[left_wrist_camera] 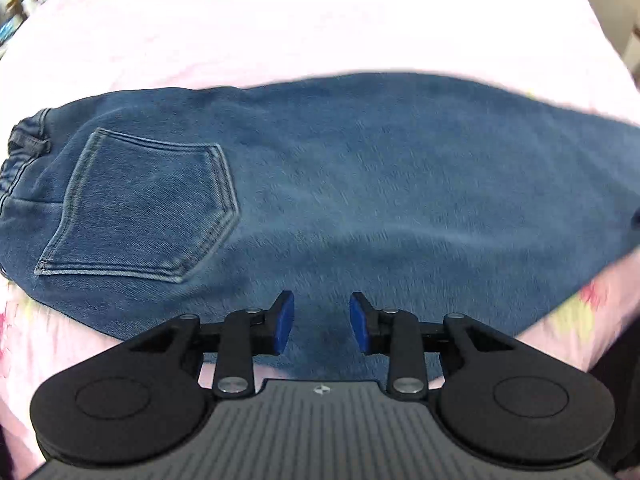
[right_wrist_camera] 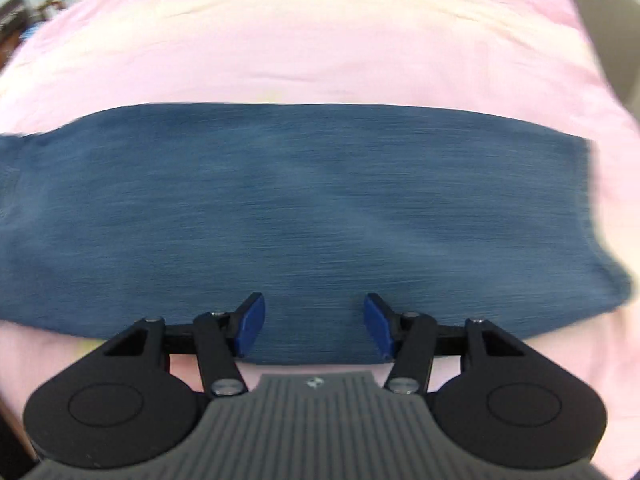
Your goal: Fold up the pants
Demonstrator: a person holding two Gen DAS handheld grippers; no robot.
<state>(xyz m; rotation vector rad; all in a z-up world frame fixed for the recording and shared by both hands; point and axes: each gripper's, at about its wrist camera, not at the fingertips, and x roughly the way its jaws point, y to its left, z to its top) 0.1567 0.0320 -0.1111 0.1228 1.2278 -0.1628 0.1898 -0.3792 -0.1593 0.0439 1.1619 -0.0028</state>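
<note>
Blue denim pants (left_wrist_camera: pixel 360 184) lie flat across a pink bed sheet (left_wrist_camera: pixel 300 20), folded lengthwise, with the waistband at the far left and a back pocket (left_wrist_camera: pixel 148 204) facing up. My left gripper (left_wrist_camera: pixel 322 322) is open and empty, just above the pants' near edge, right of the pocket. The right wrist view shows the leg part of the pants (right_wrist_camera: pixel 300 208), with the hem end at the right. My right gripper (right_wrist_camera: pixel 314 324) is open and empty above the leg's near edge.
The pink sheet (right_wrist_camera: pixel 320 40) stretches well beyond the pants, with a floral print near the front edge (left_wrist_camera: pixel 576 312). Room clutter shows at the far left corner (left_wrist_camera: pixel 20 0). A pale wall or furniture stands at the far right (right_wrist_camera: pixel 608 0).
</note>
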